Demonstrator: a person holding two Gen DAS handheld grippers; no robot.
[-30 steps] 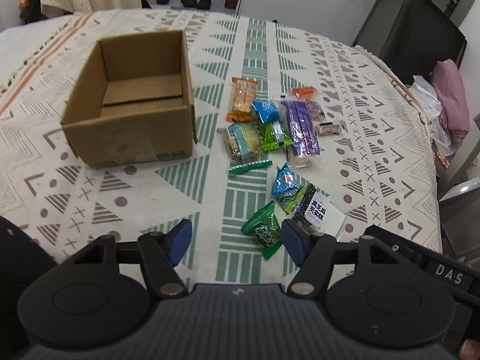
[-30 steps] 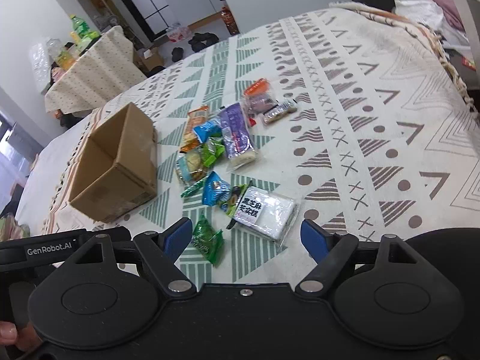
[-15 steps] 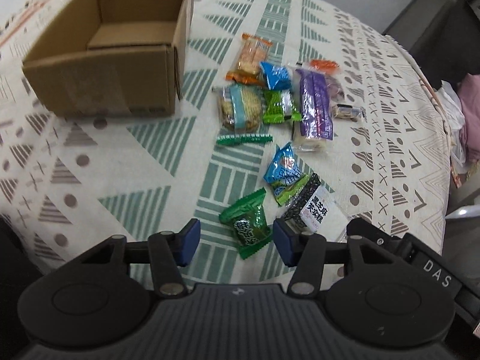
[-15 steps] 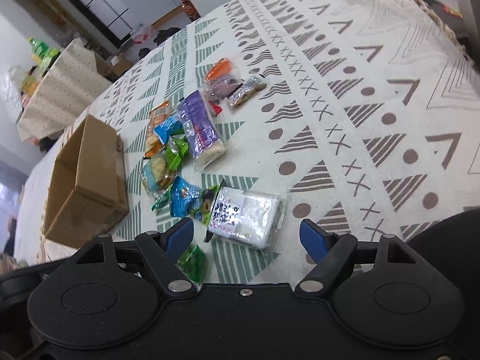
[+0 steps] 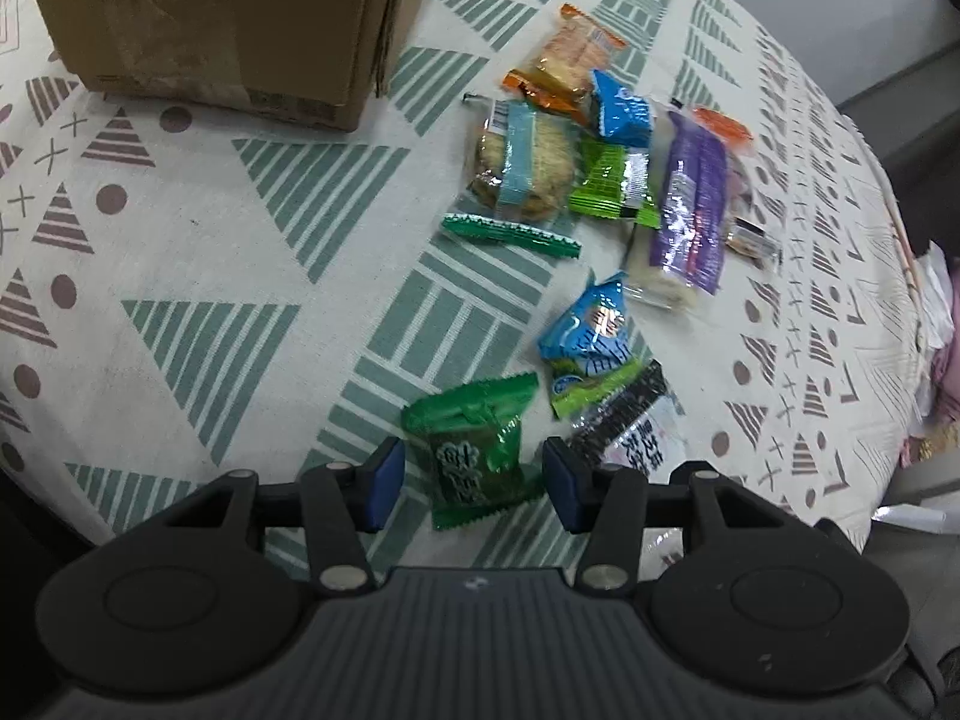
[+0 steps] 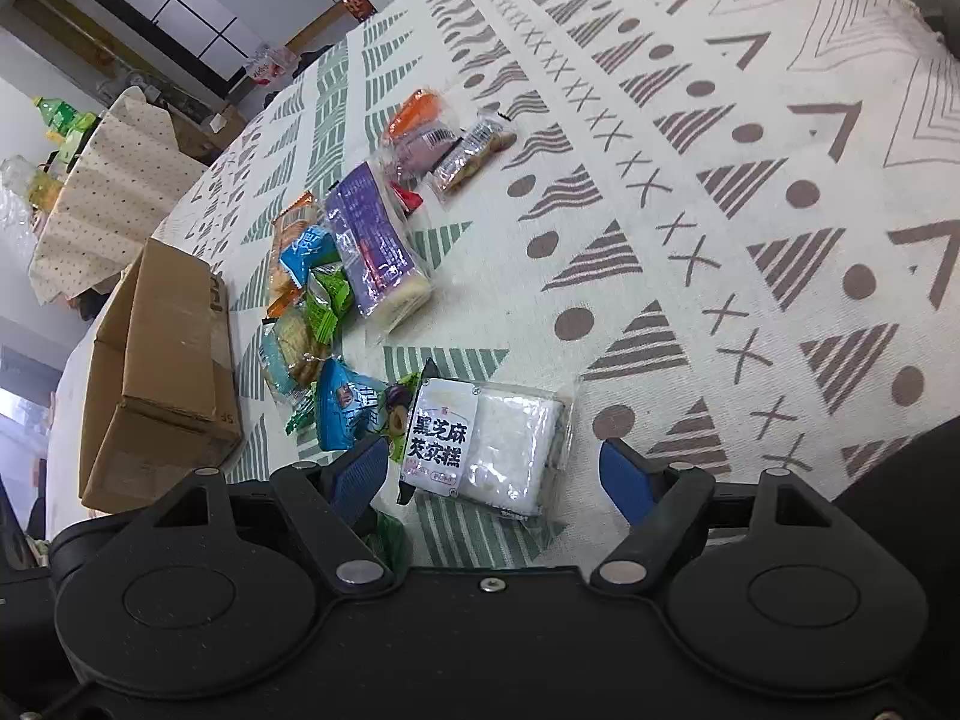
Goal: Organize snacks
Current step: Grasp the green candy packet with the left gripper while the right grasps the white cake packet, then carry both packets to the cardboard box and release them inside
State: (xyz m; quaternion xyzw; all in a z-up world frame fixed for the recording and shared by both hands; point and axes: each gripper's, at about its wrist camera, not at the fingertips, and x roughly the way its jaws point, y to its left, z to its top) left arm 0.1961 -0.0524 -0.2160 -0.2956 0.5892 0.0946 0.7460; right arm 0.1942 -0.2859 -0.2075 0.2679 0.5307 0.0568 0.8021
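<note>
Snacks lie scattered on a patterned tablecloth (image 5: 252,276), most of them in a loose cluster to the right of a cardboard box (image 5: 228,24) in the left wrist view. Nearest the left gripper (image 5: 471,483) is a dark green packet (image 5: 474,444), flat on the cloth and lying between the two blue pads; the jaws are closing around it, with a gap visible on each side, so the pads do not press on it. Just to its right, a clear packet with black lettering (image 6: 486,444) sits between the widely parted jaws of the right gripper (image 6: 492,474), flat on the cloth and untouched by either pad. Overlapping the far left edge of that packet is a blue and green packet (image 5: 591,348). Farther out lie a thin green stick packet (image 5: 510,234), a round biscuit packet with a pale blue band (image 5: 522,162), a bright green packet (image 5: 612,186), a small blue packet (image 5: 621,108) and an orange packet (image 5: 570,54), these four crowded together and partly overlapping. To their right is a long purple packet (image 5: 690,204), with an orange-topped clear packet (image 6: 414,132) and a small clear nut packet (image 6: 471,153) beyond it. The box stands upright on the cloth, apart from the cluster.
</note>
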